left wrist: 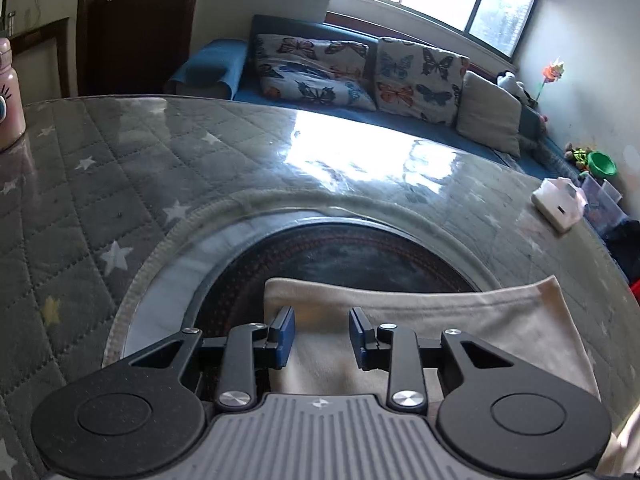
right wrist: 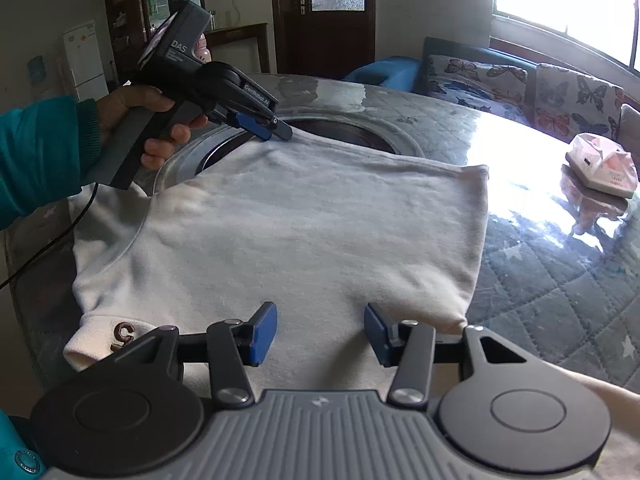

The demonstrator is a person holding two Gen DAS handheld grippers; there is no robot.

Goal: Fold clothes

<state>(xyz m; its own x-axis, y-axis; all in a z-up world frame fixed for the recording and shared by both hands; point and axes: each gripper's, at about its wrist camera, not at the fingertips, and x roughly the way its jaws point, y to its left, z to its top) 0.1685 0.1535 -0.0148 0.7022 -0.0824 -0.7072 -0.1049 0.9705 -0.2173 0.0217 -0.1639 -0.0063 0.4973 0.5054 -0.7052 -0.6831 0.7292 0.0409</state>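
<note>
A cream white garment point(right wrist: 288, 232) lies folded flat on the glass-topped table, with a brown letter point(right wrist: 124, 334) on its near left part. My right gripper point(right wrist: 320, 330) is open just above the garment's near edge, with nothing between its blue pads. My left gripper point(left wrist: 322, 334) is open over the garment's far corner point(left wrist: 420, 312). In the right wrist view the left gripper point(right wrist: 276, 128) sits at the garment's far left edge, held by a hand in a teal sleeve.
The table point(left wrist: 160, 160) has a grey quilted star cover under glass and a dark round inset point(left wrist: 340, 256). A pink-white tissue pack point(right wrist: 604, 168) lies at the right. A pink bottle point(left wrist: 10, 96) stands at the far left. A blue sofa with butterfly cushions point(left wrist: 360, 76) is behind.
</note>
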